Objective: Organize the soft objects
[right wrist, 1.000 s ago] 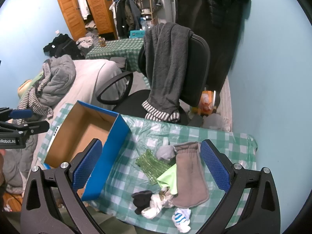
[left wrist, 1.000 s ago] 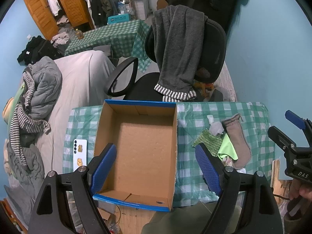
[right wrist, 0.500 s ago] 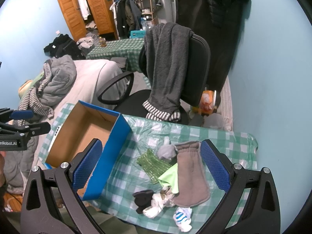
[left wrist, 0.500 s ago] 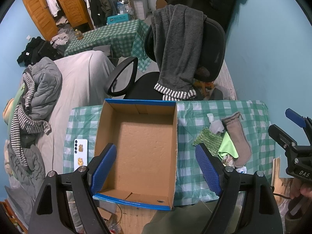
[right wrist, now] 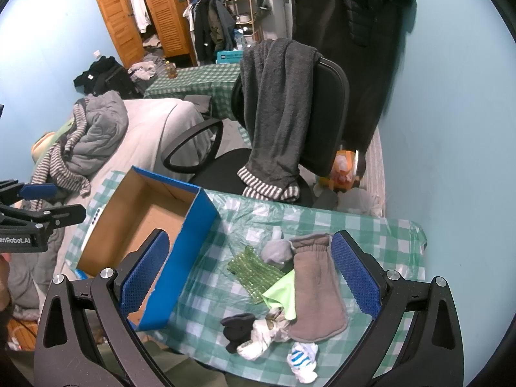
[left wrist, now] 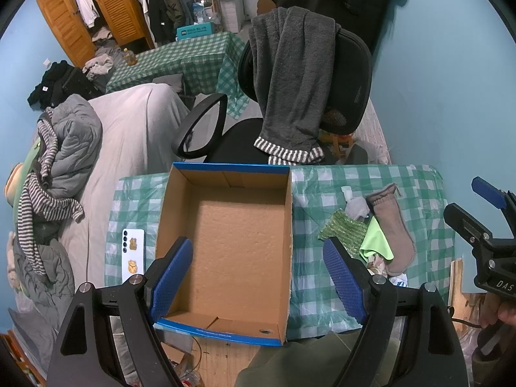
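The socks (left wrist: pixel 391 225) lie in a loose heap toward the right edge of the table (left wrist: pixel 322 193), which wears a green-and-white checked cloth. In the left wrist view the heap shows a long brown sock, a small grey sock (left wrist: pixel 356 208) at its far end, a green knitted piece (left wrist: pixel 342 230) and a bright lime cloth (left wrist: pixel 375 245) tucked against the brown one. A cardboard box (left wrist: pixel 225 180) with blue outer sides stands open and empty in the middle of the table, its near wall at the near edge. A white phone (left wrist: pixel 133 250) lies flat just left of the box. The left gripper (left wrist: pixel 258 274) hangs above the box with its blue pads spread wide, holding nothing. Beyond the far edge stands a black office chair (left wrist: pixel 348 80) with a grey towel (left wrist: pixel 290 80) draped over its back.

In the right wrist view the right gripper (right wrist: pixel 250 277) hovers above the heap, its pads likewise spread wide and empty. Between them lie the brown sock (right wrist: pixel 317 283), the grey sock (right wrist: pixel 275 251), the green knitted piece (right wrist: pixel 254 272) and the lime cloth (right wrist: pixel 282 295). Nearer the near edge sit a black sock (right wrist: pixel 237 327), a crumpled white one (right wrist: pixel 262 338) touching it, and a blue-striped white sock (right wrist: pixel 301 361) just apart. The box (right wrist: pixel 180 258) stands left of the heap, well apart from it.
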`<act>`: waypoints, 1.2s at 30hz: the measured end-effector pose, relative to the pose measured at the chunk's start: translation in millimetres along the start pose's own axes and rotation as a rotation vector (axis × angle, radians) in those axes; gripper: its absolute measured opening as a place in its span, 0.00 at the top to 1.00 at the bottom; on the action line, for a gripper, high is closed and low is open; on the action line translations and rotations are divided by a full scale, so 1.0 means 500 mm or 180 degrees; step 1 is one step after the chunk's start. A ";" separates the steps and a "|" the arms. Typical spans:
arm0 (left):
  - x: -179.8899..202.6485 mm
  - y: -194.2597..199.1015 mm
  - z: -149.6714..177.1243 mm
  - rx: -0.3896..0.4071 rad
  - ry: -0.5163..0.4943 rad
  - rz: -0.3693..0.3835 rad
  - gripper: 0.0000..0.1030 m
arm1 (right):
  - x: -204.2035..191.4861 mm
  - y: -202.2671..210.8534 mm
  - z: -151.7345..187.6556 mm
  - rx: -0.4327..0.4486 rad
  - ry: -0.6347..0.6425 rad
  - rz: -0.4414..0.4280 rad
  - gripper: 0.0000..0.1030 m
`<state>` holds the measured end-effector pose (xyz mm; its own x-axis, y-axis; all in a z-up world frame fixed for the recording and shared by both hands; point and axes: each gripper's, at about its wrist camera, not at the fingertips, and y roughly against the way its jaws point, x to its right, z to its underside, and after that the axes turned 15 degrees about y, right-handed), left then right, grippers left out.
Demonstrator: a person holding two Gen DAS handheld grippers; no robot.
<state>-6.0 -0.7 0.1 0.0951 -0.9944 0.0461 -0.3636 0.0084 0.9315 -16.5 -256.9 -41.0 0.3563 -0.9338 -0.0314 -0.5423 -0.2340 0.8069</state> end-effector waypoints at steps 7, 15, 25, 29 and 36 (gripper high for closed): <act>0.000 -0.001 -0.001 0.0001 0.0002 0.0002 0.18 | 0.000 0.001 0.000 0.0000 -0.0001 0.0000 0.03; 0.000 0.000 -0.001 0.0000 0.0002 -0.0001 0.18 | 0.001 0.002 0.001 0.0004 -0.0004 -0.0002 0.02; -0.001 0.000 -0.001 -0.0002 0.0001 0.0002 0.18 | 0.002 0.005 0.003 0.0004 -0.0012 -0.0002 0.02; 0.000 0.000 -0.001 -0.0003 -0.0002 0.0003 0.18 | 0.003 0.006 0.003 0.0005 -0.0011 -0.0007 0.02; 0.003 -0.002 0.003 -0.0014 -0.0004 0.0008 0.18 | 0.007 0.008 0.003 0.0004 -0.0014 -0.0005 0.02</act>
<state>-7.0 -2.2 -1.2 0.0929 -0.9945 0.0481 -0.3599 0.0115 0.9329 -18.6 -261.3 -39.1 0.3537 -0.9347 -0.0354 -0.5427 -0.2359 0.8061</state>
